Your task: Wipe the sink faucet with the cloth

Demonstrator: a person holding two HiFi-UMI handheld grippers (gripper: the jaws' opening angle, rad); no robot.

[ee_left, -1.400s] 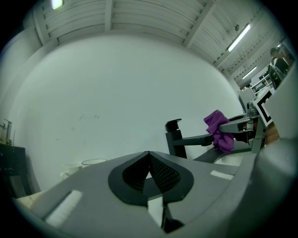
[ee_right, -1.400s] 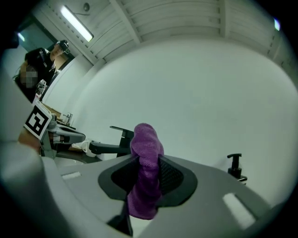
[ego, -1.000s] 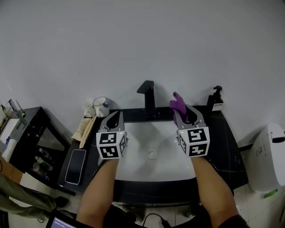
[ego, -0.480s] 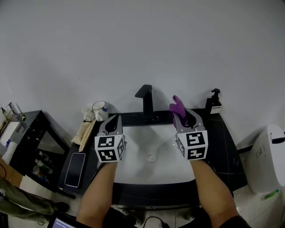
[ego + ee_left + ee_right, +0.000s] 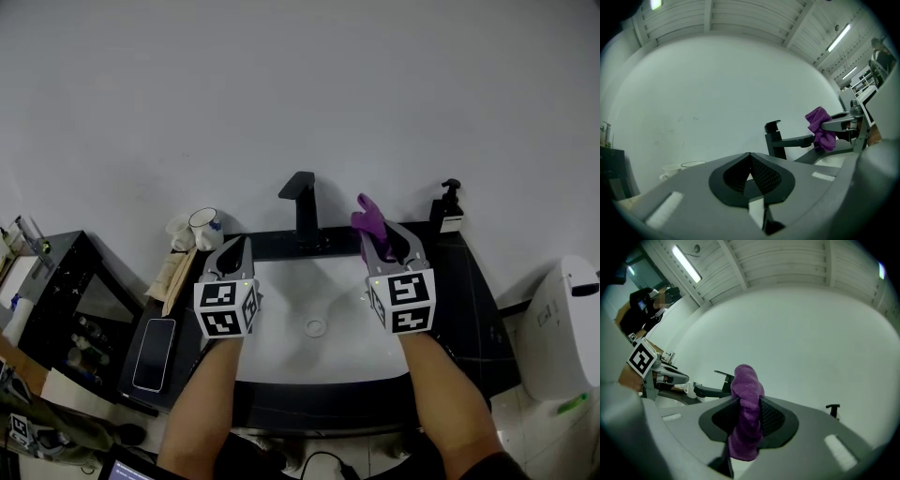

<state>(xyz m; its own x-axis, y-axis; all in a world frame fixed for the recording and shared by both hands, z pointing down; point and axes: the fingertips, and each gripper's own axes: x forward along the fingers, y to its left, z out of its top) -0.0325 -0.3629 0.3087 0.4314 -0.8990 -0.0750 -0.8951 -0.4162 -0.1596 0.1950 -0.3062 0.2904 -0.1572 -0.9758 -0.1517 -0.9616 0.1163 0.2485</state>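
The black faucet stands at the back of the white sink. My right gripper is shut on a purple cloth, held just right of the faucet and apart from it. In the right gripper view the cloth sticks up between the jaws, with the faucet off to the left. My left gripper hovers over the sink's left rim, shut with nothing in it. In the left gripper view the closed jaws meet at the left gripper, with the faucet and cloth beyond.
A soap dispenser stands on the dark counter at the back right. Cups and a phone lie on the counter to the left. A black shelf unit is at far left, a white bin at far right.
The head view has slid a little, so everything sits slightly further left. Both grippers keep their places relative to the faucet, and the cloth stays gripped.
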